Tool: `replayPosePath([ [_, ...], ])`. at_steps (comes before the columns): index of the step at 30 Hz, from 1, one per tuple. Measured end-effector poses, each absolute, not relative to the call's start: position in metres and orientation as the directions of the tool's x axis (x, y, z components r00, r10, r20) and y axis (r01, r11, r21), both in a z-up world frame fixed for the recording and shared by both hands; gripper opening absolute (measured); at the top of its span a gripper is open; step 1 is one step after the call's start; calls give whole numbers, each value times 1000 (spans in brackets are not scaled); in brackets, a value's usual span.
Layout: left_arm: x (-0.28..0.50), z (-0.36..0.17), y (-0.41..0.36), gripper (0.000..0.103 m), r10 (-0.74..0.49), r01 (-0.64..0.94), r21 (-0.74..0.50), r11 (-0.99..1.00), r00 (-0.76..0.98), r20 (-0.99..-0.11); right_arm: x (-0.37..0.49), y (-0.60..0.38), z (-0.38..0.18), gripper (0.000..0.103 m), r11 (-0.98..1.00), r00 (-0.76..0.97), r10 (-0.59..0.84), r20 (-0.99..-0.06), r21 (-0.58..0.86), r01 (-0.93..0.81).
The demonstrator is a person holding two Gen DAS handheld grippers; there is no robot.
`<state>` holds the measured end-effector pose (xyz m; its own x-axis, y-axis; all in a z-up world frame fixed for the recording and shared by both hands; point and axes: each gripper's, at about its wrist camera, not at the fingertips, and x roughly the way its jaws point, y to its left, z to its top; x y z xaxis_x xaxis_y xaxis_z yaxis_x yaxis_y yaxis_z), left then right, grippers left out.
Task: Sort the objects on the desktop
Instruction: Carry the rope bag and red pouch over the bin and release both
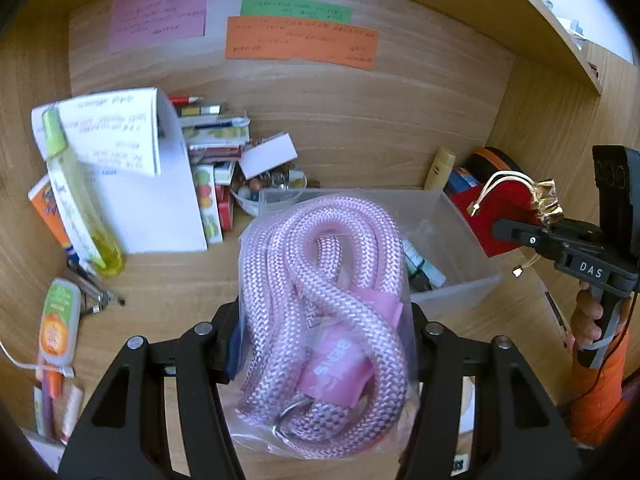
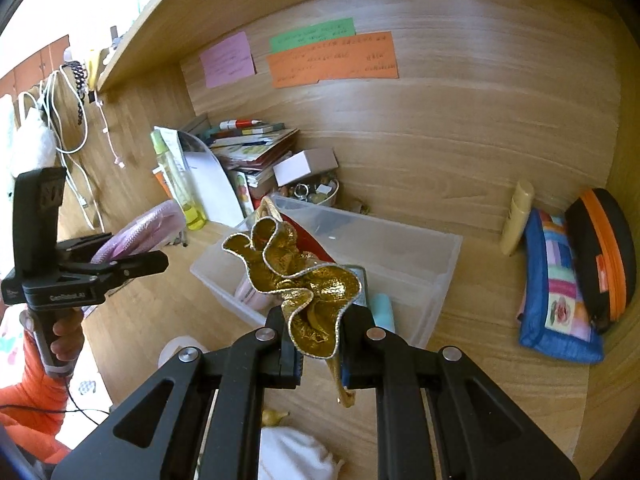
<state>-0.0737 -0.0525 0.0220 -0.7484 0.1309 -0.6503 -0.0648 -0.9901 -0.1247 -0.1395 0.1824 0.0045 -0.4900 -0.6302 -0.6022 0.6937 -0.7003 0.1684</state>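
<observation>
My left gripper (image 1: 324, 320) is shut on a clear bag of pink braided rope (image 1: 324, 304) and holds it above the desk, in front of a clear plastic bin (image 1: 452, 256). It also shows at the left of the right wrist view (image 2: 132, 256). My right gripper (image 2: 318, 332) is shut on a red pouch with a gold ruffled top (image 2: 304, 280), held over the near side of the clear bin (image 2: 400, 264). In the left wrist view this gripper (image 1: 524, 232) and the red pouch (image 1: 500, 208) hang just right of the bin.
A white sheet (image 1: 152, 188), a yellow-green spray bottle (image 1: 76, 192), stacked books (image 1: 216, 140) and a bowl of trinkets (image 1: 272, 184) crowd the back left. A patchwork pouch (image 2: 556, 288), black-and-orange case (image 2: 604, 256) and cream tube (image 2: 518, 216) stand at the right wall. A white cloth bag (image 2: 296, 456) lies near the front.
</observation>
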Motion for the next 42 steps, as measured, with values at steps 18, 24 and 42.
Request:
replayPosePath([
  [18,-150,32,-31,57,148,-90,-120,-989,-726,-672,-185,161,5,11,-723,-507,-625,-594,193,664],
  [24,-172,15,-22,57,144,-89,-115,-989,-689,-710,-202,159,-16,12,-725,-469,-624,-625,240,645],
  [42,-217,-34,10,57,145,-134,-83,-988,-565,-812,-216,156,-49,13,-792,-504,-515,-693,159,590],
])
